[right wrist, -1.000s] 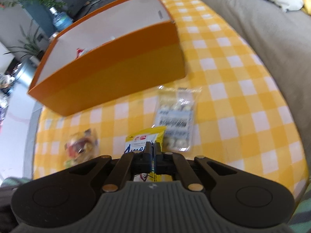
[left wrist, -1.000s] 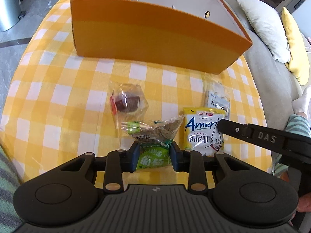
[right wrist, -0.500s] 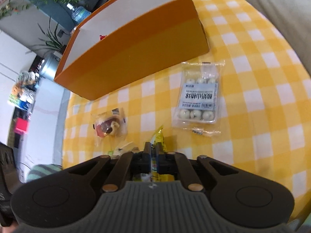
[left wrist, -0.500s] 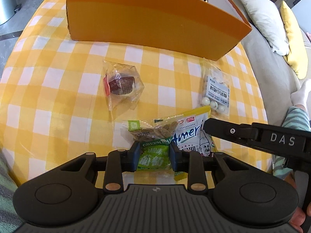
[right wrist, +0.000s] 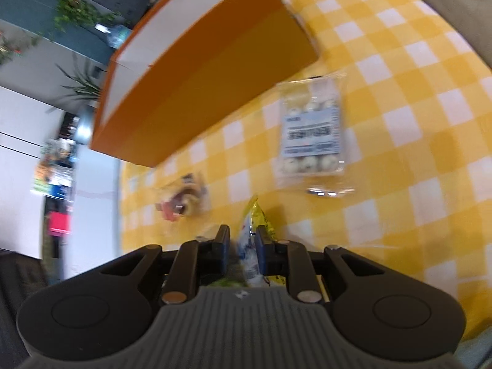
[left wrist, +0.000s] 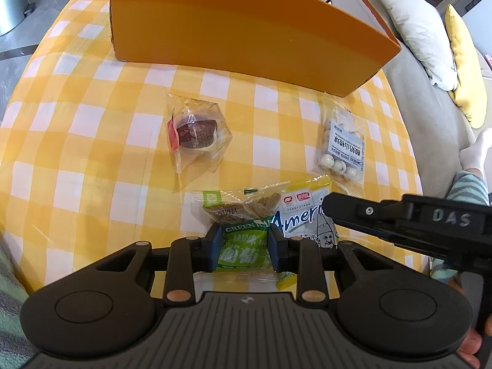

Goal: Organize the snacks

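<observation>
My left gripper (left wrist: 244, 247) is clamped on the green raisin packet (left wrist: 244, 250), both pads pressed against its sides, the packet lying on the yellow checked tablecloth (left wrist: 92, 153) on the near side of the orange box (left wrist: 246, 30). My right gripper (right wrist: 241, 241) has its jaws opening, with the yellow and white snack bag (right wrist: 250, 240) standing edge-on between them; that view is blurred, so I judge, without certainty, that the right pad touches the bag while the left pad stands apart from it. In the left wrist view the same bag (left wrist: 303, 215) lies just right of the green packet, touching it, with the right gripper's finger crossing its upper right part. A clear pack of white balls (left wrist: 343, 144) lies nearer the orange box, below its right corner. A clear wrapper holding a dark red sweet (left wrist: 196, 130) lies in front of the box's middle, apart from the other packets. The box stands open-topped at the far side of the cloth.
</observation>
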### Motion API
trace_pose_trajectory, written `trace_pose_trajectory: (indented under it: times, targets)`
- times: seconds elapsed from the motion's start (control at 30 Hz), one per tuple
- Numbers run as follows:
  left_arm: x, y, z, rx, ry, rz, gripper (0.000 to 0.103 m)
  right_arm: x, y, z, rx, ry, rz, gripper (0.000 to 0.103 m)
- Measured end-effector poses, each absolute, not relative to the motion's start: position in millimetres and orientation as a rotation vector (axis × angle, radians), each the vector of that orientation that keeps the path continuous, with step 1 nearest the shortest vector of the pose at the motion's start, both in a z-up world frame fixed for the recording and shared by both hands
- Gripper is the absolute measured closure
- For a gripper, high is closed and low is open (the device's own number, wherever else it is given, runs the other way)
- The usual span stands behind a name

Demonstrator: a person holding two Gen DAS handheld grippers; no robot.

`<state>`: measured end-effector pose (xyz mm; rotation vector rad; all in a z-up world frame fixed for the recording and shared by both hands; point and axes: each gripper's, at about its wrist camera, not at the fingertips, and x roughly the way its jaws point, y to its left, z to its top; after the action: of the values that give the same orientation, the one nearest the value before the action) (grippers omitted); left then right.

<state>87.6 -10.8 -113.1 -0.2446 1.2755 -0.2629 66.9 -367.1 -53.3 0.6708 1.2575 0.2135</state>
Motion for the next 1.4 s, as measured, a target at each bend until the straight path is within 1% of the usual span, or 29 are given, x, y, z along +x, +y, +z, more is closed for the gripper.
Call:
trace_pose_trajectory:
  times: [0.1, 0.13, 0.2, 0.33, 0.37, 0.4, 0.5, 0.57, 0.67, 0.77, 0.83, 0.93, 1.0, 1.07, 1.2, 1.4]
  targets:
    - [87.1, -10.5, -112.6, -0.242, 1.277, -0.263, 0.069, 66.9, -365.3, -53.9, 0.585, 1.261, 0.187, 0.087]
    - [87.0, -10.5, -111.9, -0.237, 1.281, -0.262, 0.069, 66.7, -363.4, -53.3, 0.541, 1.254, 0.183, 0.085]
    - [86.4, -10.6, -110.3, -0.215, 1.285, -0.25, 0.069, 65.5, -355.8, -50.6, 0.431, 1.246, 0.189, 0.068]
    - [85.8, -6.3, -108.2, -0.194, 1.288, -0.225, 0.069, 56.7, -335.4, -50.1, 0.202, 1.245, 0.26, 0.059]
    - [86.0, -4.0, -108.3, -0.198, 1.29, -0.218, 0.069, 55.3, -329.8, -52.1, 0.158, 1.247, 0.281, 0.053]
    - [86.1, -1.7, -108.5, -0.204, 1.292, -0.214, 0.069, 53.0, -325.9, -52.4, 0.118, 1.246, 0.296, 0.05]
    - [86.4, 3.0, -108.7, -0.208, 1.295, -0.204, 0.069, 47.4, -311.5, -55.6, -0.007, 1.234, 0.327, 0.046]
    - [86.7, 4.2, -109.0, -0.207, 1.294, -0.2, 0.069, 46.0, -305.9, -58.2, -0.031, 1.237, 0.345, 0.045]
    - [87.0, 5.1, -110.2, -0.213, 1.295, -0.202, 0.069, 45.8, -296.2, -64.5, -0.065, 1.228, 0.348, 0.04]
    - [87.0, 5.2, -110.6, -0.212, 1.294, -0.202, 0.069, 43.1, -288.1, -66.2, -0.125, 1.209, 0.347, 0.036]
    - [87.1, 4.9, -110.7, -0.211, 1.293, -0.203, 0.069, 40.3, -284.0, -68.3, -0.155, 1.199, 0.341, 0.036]
    - [87.4, 3.6, -111.2, -0.203, 1.293, -0.2, 0.068, 37.9, -279.8, -69.9, -0.179, 1.188, 0.335, 0.039]
    - [87.8, 1.9, -113.0, -0.189, 1.296, -0.196, 0.065, 37.3, -280.4, -69.0, -0.182, 1.184, 0.333, 0.048]
    - [88.0, -0.1, -114.7, -0.177, 1.295, -0.191, 0.063, 37.4, -281.4, -67.6, -0.18, 1.181, 0.331, 0.053]
    - [88.0, -3.9, -117.6, -0.143, 1.287, -0.187, 0.058, 38.3, -283.8, -67.0, -0.161, 1.187, 0.33, 0.053]
    - [84.9, -7.4, -115.0, -0.112, 1.266, -0.199, 0.065, 41.5, -297.3, -62.9, -0.101, 1.213, 0.287, 0.053]
